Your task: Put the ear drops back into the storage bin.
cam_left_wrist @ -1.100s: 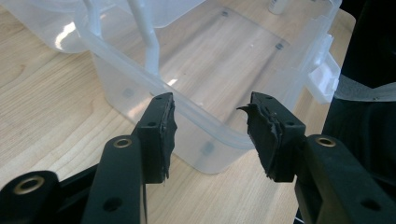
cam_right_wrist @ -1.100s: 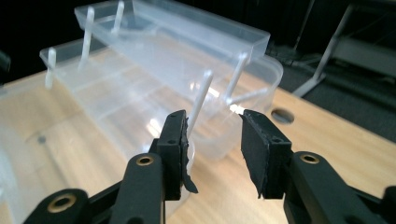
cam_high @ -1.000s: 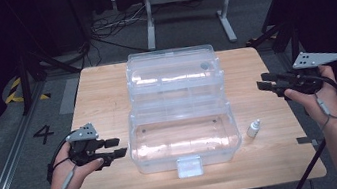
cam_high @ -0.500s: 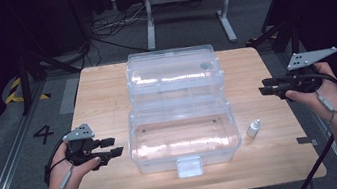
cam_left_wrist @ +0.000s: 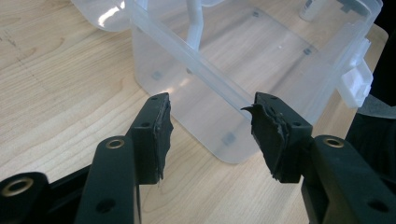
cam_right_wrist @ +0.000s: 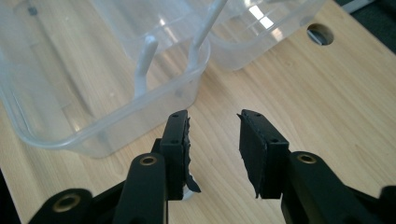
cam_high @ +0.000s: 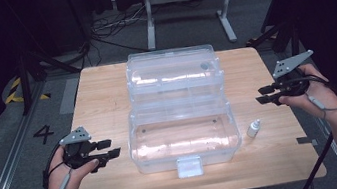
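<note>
Clear box (cam_high: 183,140): left gripper view cuts off its lid and far end at the top and right edges; right gripper view cuts both halves at top and left. Small bottle (cam_high: 254,128): too small in the high view to read any label or tell what's in it; in the left gripper view (cam_left_wrist: 312,9) its upper part is cropped by the top edge. Right gripper (cam_high: 267,96): jaws seen side-on in the high view, gap hard to judge there. Both forearms run off the bottom edge of the high view. Desk (cam_high: 106,98): near edge partly covered by the person's hands; floor beyond is dark, cable clutter indistinct.
</note>
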